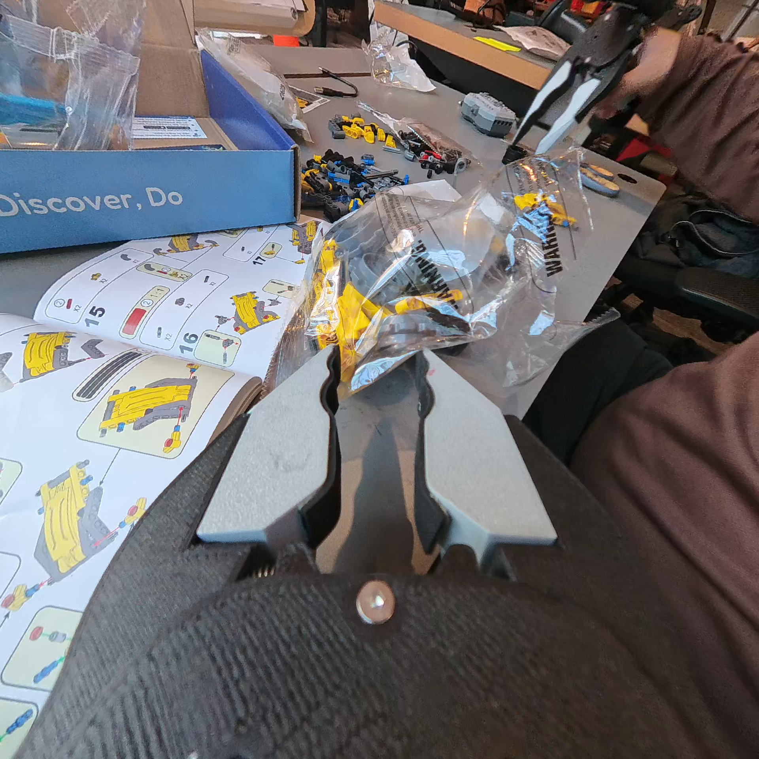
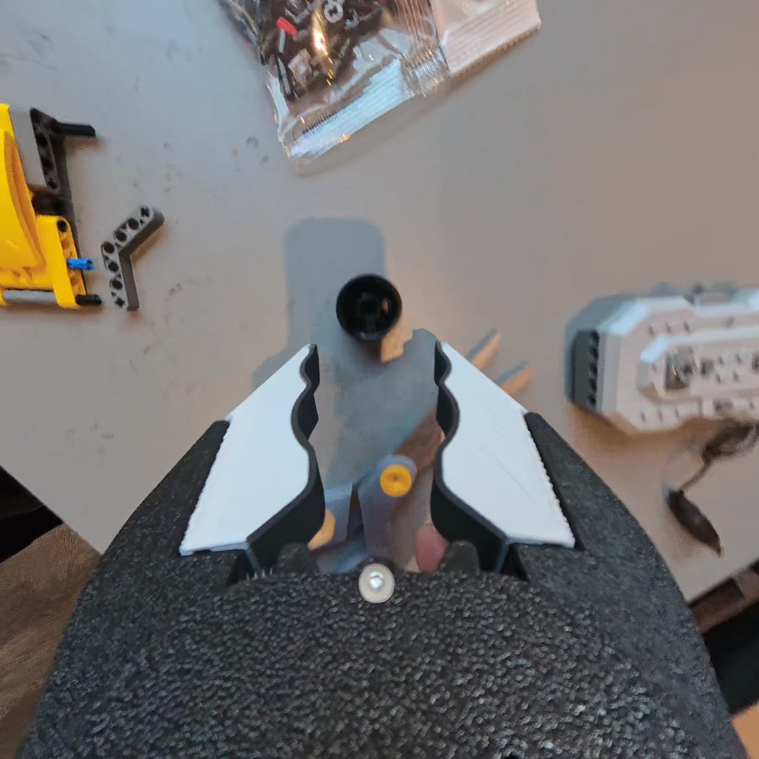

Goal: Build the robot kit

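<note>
My left gripper (image 1: 378, 363) has grey fingers and is shut on one end of a clear plastic bag (image 1: 431, 263) of yellow and grey building parts, held just above the grey table (image 1: 616, 254). My right gripper (image 2: 376, 349) has white fingers and is open and empty. It hovers just short of a small black round part (image 2: 367, 308) on the table. The right gripper also shows in the left wrist view (image 1: 530, 143), at the far right, with its tips over that black part (image 1: 513, 154).
An open instruction booklet (image 1: 143, 349) and a blue cardboard box (image 1: 143, 197) lie at the left. Loose small parts (image 1: 349, 180) are behind the bag. A yellow part-built assembly (image 2: 33, 230), a grey angled beam (image 2: 127, 254), a grey-white block (image 2: 665, 361) and another bag of parts (image 2: 349, 61) surround the right gripper. My hands' fingertips stand some 50 cm from each other. The grey-white block (image 2: 665, 361) lies around 10 cm away from my right fingertips.
</note>
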A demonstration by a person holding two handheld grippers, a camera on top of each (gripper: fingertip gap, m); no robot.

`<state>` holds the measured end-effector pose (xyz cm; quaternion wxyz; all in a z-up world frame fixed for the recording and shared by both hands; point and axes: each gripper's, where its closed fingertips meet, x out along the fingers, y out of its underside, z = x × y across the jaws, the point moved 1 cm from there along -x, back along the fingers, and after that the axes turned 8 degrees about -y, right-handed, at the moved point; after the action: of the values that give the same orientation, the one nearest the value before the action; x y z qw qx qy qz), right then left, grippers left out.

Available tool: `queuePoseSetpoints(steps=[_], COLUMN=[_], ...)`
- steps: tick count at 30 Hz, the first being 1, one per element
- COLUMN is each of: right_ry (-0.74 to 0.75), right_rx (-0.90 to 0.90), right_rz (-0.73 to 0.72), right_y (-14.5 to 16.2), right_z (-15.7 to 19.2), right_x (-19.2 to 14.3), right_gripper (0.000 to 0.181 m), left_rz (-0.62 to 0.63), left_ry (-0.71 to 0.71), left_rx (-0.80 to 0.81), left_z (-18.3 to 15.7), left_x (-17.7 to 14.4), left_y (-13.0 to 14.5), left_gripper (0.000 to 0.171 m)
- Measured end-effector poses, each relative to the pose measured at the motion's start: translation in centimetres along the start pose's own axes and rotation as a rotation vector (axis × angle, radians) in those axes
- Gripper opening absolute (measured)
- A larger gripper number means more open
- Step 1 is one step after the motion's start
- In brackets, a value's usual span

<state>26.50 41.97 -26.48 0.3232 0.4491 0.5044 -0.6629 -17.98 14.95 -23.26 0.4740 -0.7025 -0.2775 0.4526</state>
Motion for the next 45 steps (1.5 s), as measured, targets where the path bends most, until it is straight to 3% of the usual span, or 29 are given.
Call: queuePoseSetpoints(steps=[4,7,9,11,18,21,24,29,31,32,37,39,40,45], right_ry=[0.111,0.117,0.107,0.146,0.145,0.132,0.145,0.15,0.167,0.138,0.13,0.189,0.245,0.53], right_rx=[0.224,0.459,0.521,0.523,0.478,0.522,0.497,0.535,0.534,0.547,0.559,0.551,0.508,0.246], right_rz=[-0.046,-0.064,-0.062,0.032,0.008,-0.083,-0.139,-0.012,0.073,0.03,-0.039,-0.063,-0.053,0.143], right_y=[4.3,7.6,8.6,10.6,10.5,9.9,9.8,11.8,12.9,12.3,12.2,12.4,12.5,12.2], right_z=[-0.2,1.1,2.4,3.1,3.2,3.2,3.9,4.6,4.4,4.5,4.1,3.8,3.7,3.4], right_x=[-3.6,-4.2,-3.6,-2.5,-2.4,-3.7,-6.2,-4.8,-3.4,-3.1,-3.2,-4.1,-4.7,-6.4], right_gripper=[0.057,0.098,0.104,0.093,0.085,0.084,0.048,0.062,0.053,0.038,0.033,0.033,0.024,0.024], left_rz=[-0.004,-0.002,-0.001,0.0,0.003,0.003,0.001,0.002,0.002,0.002,0.0,0.0,0.0,0.002], left_ry=[-0.002,0.004,0.004,0.003,-0.001,-0.001,-0.005,0.001,0.0,-0.001,-0.002,0.0,0.0,0.006], left_rx=[0.008,0.004,0.002,0.002,0.008,0.009,0.014,0.009,0.011,0.01,0.014,0.013,0.013,0.008], left_z=[0.0,-0.1,-0.1,-0.1,-0.1,-0.1,-0.1,-0.1,-0.1,-0.1,-0.1,-0.1,-0.1,-0.2], left_x=[0.0,0.0,0.0,0.0,0.0,0.0,0.0,0.0,0.0,0.0,0.0,0.0,0.0,0.0], left_y=[0.0,0.0,0.0,0.0,0.0,0.1,0.1,0.0,0.1,0.1,0.1,0.1,0.1,0.0], left_gripper=[0.033,0.033,0.033,0.033,0.033,0.033,0.033,0.033,0.033,0.033,0.033,0.033,0.033,0.033])
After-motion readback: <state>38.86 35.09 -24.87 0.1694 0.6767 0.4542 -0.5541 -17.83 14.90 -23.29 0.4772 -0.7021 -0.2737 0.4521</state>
